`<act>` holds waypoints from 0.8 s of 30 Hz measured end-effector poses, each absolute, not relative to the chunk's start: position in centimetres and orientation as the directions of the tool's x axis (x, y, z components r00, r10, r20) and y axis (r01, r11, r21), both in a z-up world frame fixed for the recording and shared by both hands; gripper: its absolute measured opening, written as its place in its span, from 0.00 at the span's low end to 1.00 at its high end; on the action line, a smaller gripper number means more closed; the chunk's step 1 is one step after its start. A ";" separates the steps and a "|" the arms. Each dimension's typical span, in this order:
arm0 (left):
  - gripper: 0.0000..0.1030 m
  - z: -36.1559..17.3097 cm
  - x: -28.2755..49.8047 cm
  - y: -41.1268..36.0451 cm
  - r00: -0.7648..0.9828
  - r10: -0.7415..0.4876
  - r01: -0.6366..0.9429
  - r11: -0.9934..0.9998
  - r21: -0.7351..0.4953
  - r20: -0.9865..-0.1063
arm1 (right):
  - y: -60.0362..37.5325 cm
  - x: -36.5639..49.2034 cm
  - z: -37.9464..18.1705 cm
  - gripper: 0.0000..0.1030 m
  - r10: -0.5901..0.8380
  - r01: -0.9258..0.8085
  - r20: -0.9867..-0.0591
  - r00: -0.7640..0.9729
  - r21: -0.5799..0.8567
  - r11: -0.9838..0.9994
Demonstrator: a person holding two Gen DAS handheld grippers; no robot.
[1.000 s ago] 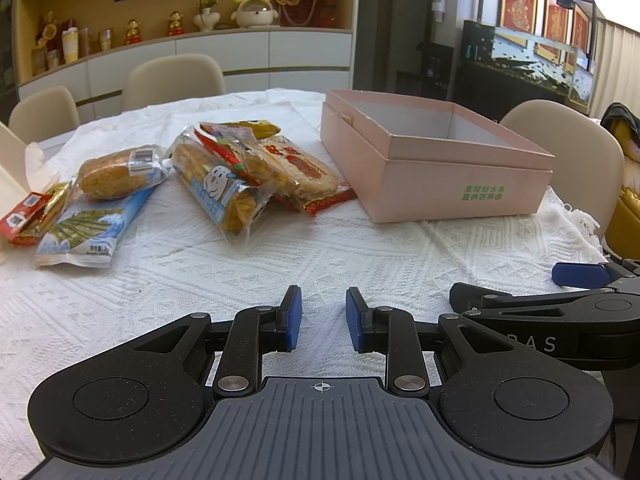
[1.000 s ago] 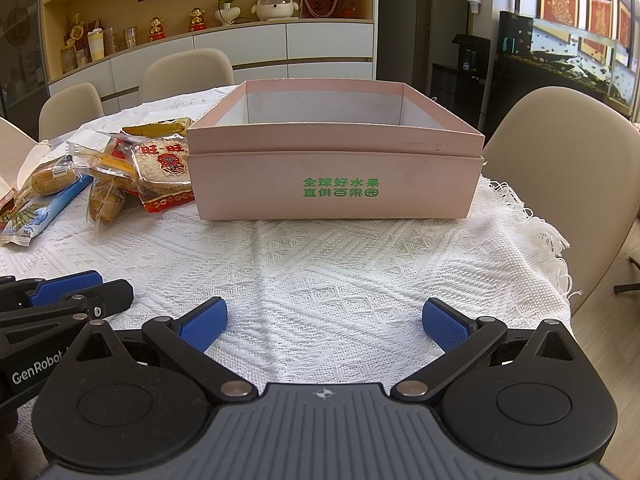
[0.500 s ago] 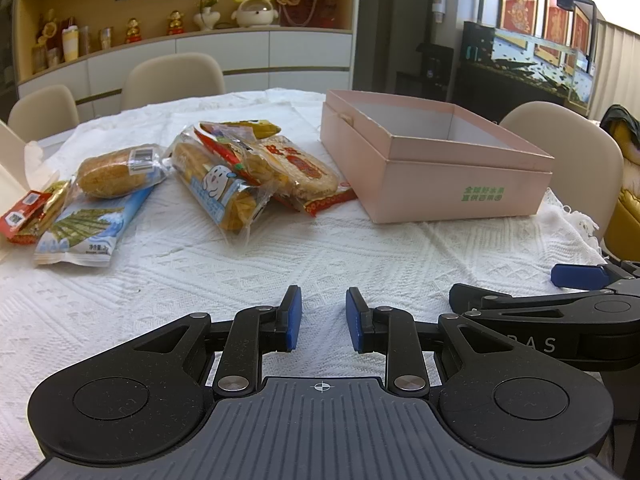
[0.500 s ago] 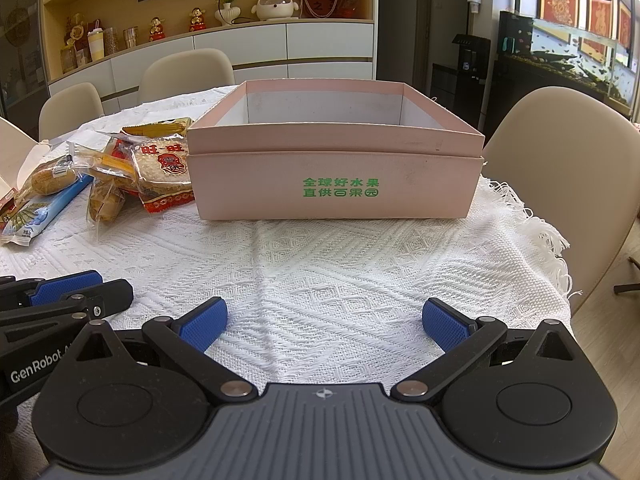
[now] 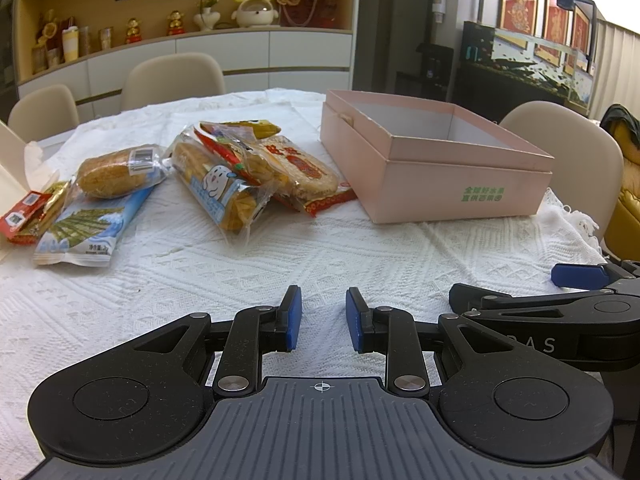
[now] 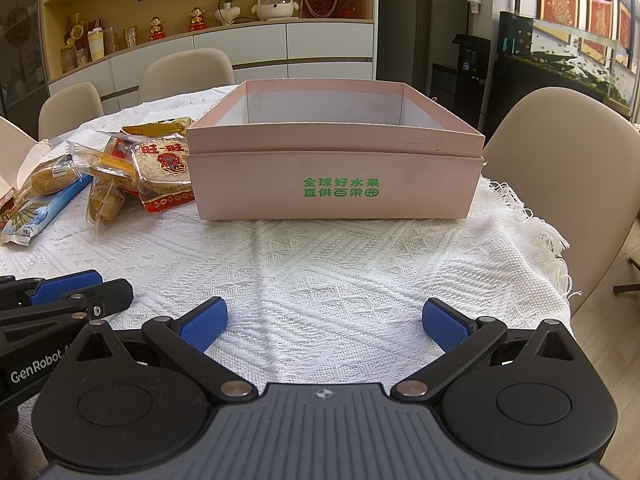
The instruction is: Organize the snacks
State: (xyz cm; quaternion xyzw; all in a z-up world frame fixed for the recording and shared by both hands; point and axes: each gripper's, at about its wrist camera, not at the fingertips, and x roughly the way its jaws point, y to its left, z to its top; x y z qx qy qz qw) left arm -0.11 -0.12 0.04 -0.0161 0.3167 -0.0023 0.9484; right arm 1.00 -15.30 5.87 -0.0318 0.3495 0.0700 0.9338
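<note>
Left gripper [image 5: 319, 318] hovers low, fingers a narrow gap apart, holding nothing. Right gripper [image 6: 324, 322] fingers spread wide, empty. Open white tabletop [image 6: 340, 264] ahead; pink box [image 6: 334, 168] mid-frame, snacks [image 5: 240, 172] piled upper left beside it.

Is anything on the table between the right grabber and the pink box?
No. In the right wrist view, only bare white tablecloth lies between the right gripper and the pink box.
</note>
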 end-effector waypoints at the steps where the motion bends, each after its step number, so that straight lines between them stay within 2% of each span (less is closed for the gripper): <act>1: 0.28 0.0 -0.1 -0.1 0.799 -0.015 -0.006 0.999 -0.033 -0.601 | -15.3 1.0 5.9 1.00 0.109 -0.153 -0.657 0.746 -0.010 0.988; 15: 0.28 0.1 -0.1 -0.2 0.800 -0.011 -0.006 1.000 -0.026 -0.600 | -15.4 0.9 6.0 1.00 0.115 -0.156 -0.659 0.743 -0.003 0.988; 24: 0.28 0.0 -0.1 -0.2 0.801 -0.013 -0.010 0.999 -0.035 -0.599 | -15.5 2.9 7.6 1.00 0.129 -0.228 -0.805 0.579 -0.008 0.974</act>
